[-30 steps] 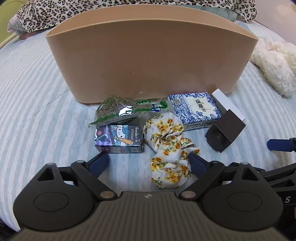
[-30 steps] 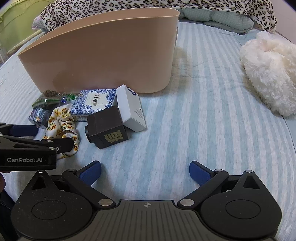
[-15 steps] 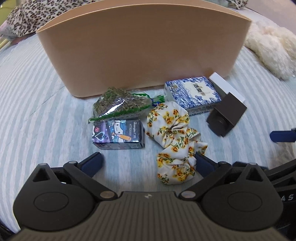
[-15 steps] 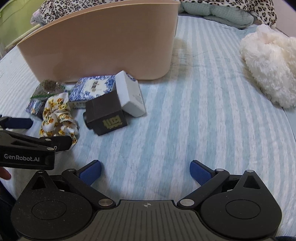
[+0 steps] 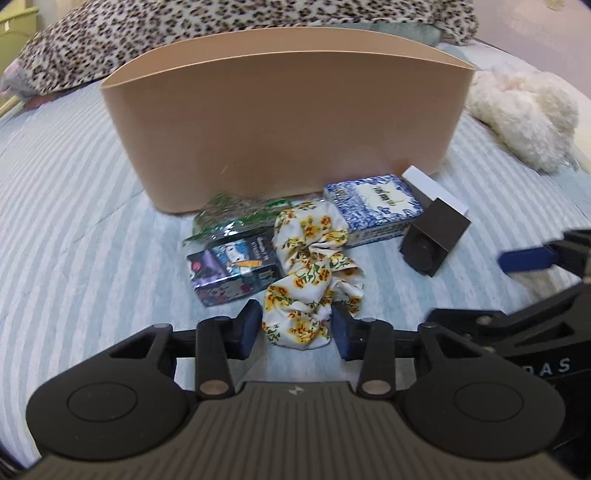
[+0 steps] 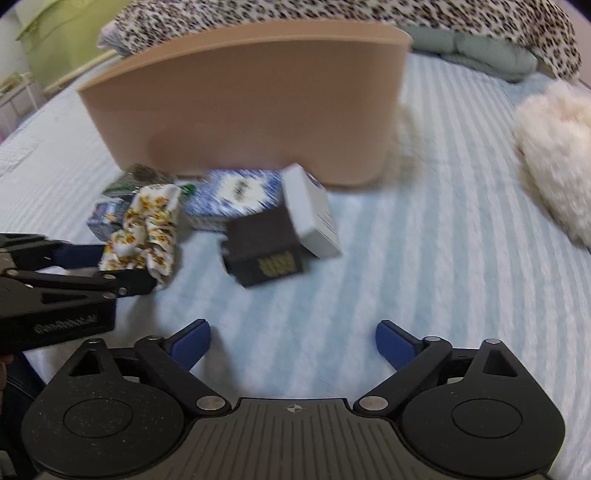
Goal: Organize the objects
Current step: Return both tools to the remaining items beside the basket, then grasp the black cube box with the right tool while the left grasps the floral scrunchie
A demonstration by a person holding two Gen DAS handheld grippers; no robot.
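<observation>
A floral scrunchie [image 5: 310,273] lies on the striped bed in front of a tan bin [image 5: 288,122]. My left gripper [image 5: 297,328] has closed its jaws onto the scrunchie's near end. Beside the scrunchie are a cartoon-printed box [image 5: 232,269], a green packet [image 5: 236,218], a blue-white patterned box [image 5: 373,206], a dark brown box [image 5: 436,240] and a white box [image 5: 436,192]. My right gripper [image 6: 293,345] is open and empty over bare bedding, short of the dark brown box [image 6: 264,254]. The scrunchie [image 6: 147,229] and the left gripper [image 6: 74,273] also show in the right wrist view.
A fluffy white toy [image 5: 524,114] lies at the right of the bed. A leopard-print blanket [image 5: 229,22] lies behind the bin. The tan bin [image 6: 251,99] also shows in the right wrist view, with the toy [image 6: 554,155] to its right.
My left gripper's jaws have closed from wide open onto the scrunchie's near end. My right gripper has moved forward towards the dark brown box and stays open.
</observation>
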